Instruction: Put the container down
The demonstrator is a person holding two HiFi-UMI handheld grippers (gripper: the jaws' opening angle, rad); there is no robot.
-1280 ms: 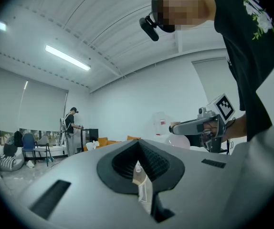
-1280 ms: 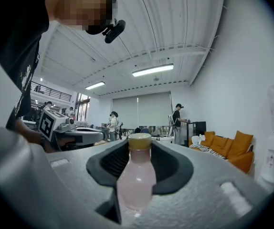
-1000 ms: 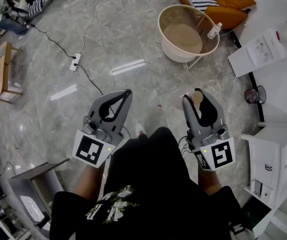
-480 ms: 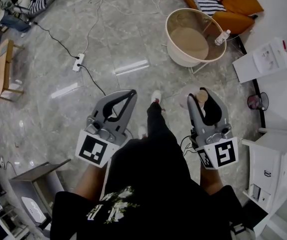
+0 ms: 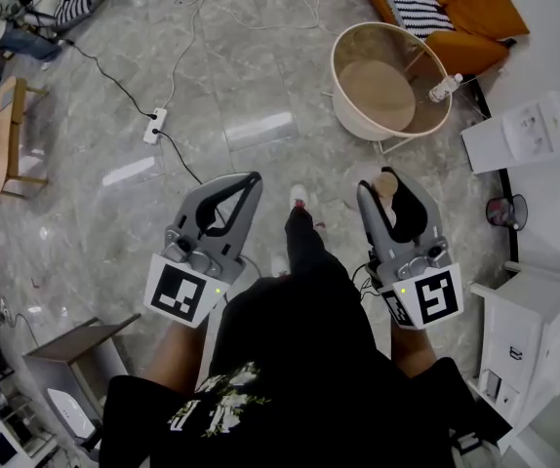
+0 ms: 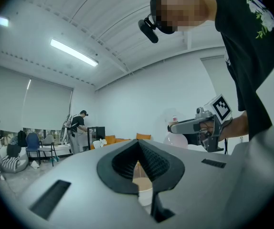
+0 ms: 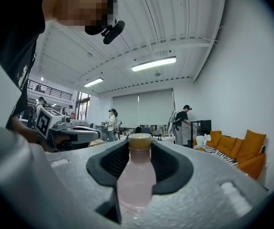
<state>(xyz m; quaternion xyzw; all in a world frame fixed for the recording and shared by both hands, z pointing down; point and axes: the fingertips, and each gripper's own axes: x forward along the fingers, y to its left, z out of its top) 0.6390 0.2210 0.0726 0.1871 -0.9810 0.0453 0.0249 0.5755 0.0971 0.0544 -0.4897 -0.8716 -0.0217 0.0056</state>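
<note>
My right gripper point(image 5: 387, 191) is shut on a small clear bottle point(image 7: 136, 178) of pinkish liquid with a tan cap point(image 5: 385, 184). The bottle stands upright between the black pads point(image 7: 171, 168), and its cap reaches the jaw tips. Held level with it at the left, my left gripper point(image 5: 249, 179) has its jaws together and nothing between them. In the left gripper view the left gripper point(image 6: 138, 144) points toward the room, and the right gripper point(image 6: 194, 126) shows at its right. Both grippers hang above the marble floor, in front of the person's body.
A round beige side table point(image 5: 356, 115) with a raised rim stands ahead on the right, a small bottle point(image 5: 444, 88) on its edge. An orange sofa point(image 5: 475, 13) lies beyond it. White cabinets point(image 5: 529, 310) line the right side. A power strip point(image 5: 153, 125) and cables cross the floor.
The person has stepped forward, one leg now out in front. The round table has drifted right and slightly down in the head view. Both grippers keep their pose and the bottle stays gripped.
</note>
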